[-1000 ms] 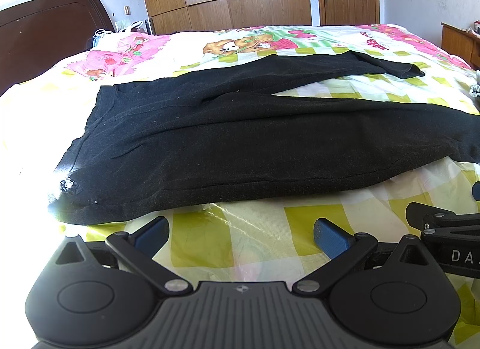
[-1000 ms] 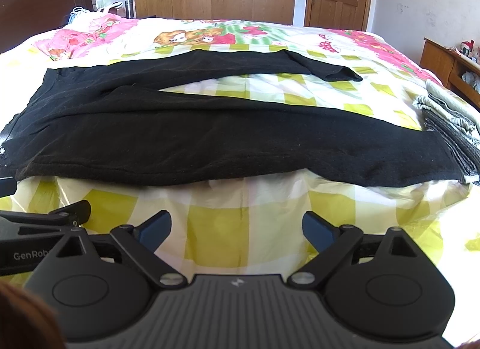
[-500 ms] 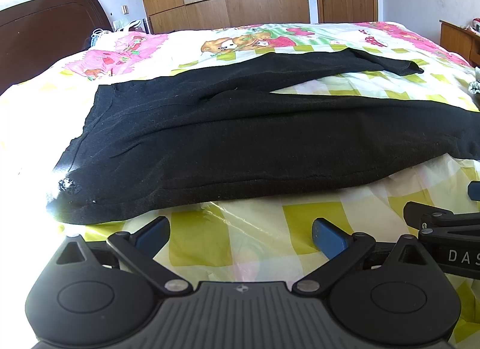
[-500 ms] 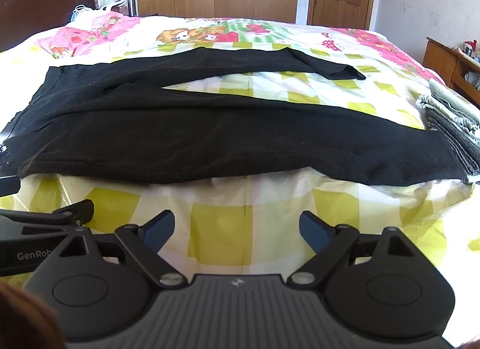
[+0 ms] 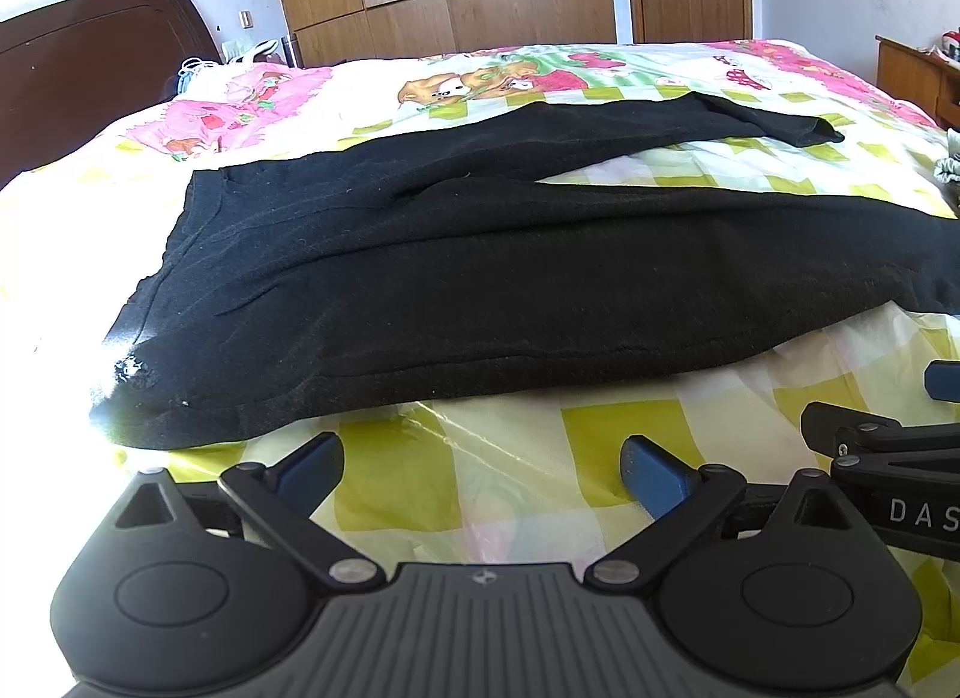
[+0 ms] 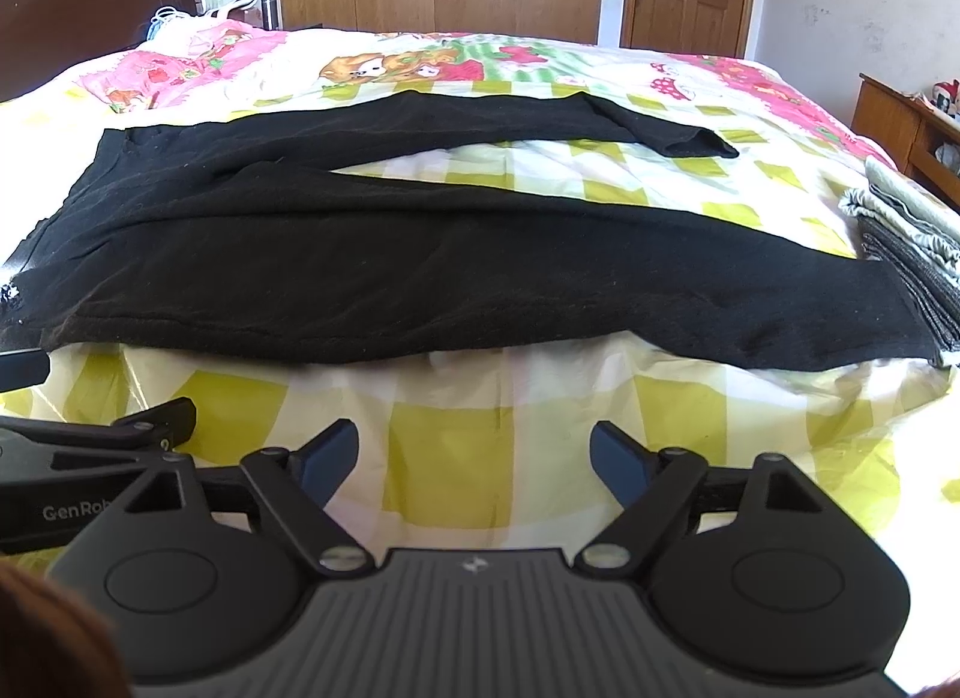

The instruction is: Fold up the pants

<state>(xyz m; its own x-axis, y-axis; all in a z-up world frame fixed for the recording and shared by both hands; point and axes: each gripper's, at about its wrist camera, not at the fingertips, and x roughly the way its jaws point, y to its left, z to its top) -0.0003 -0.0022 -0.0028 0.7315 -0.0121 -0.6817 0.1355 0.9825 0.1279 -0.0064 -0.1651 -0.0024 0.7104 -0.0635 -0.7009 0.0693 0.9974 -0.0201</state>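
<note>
1. Pants (image 6: 420, 260), black, lie spread flat on the checked bedspread (image 6: 492, 422), waistband toward the dark headboard (image 5: 90, 80), the two legs splayed apart toward the side away from it. No fold is made yet, by my judgement.
2. Left gripper (image 5: 480, 467) hovers over bare bedspread just short of the pants' near edge, at the end nearer the headboard; its jaws stand spread with nothing between them.
3. Right gripper (image 6: 474, 461) hovers beside it, farther from the headboard, also short of the near edge. Its jaws are closing slightly yet remain wide, with only bedspread showing between them.
4. Step in hand, as I judge it: take the near leg by its edge and lay it over the far leg.
5. Recommended: pinch the near seam at two points well apart, one close to the waistband, one toward the cuff, so the leg lifts evenly.
6. Risk: catching the bedspread along with the fabric; grip the hem only.
7. Folded grey cloth (image 6: 900, 254) lies touching the near cuff, at the end away from the headboard; keep clear of it.
</note>
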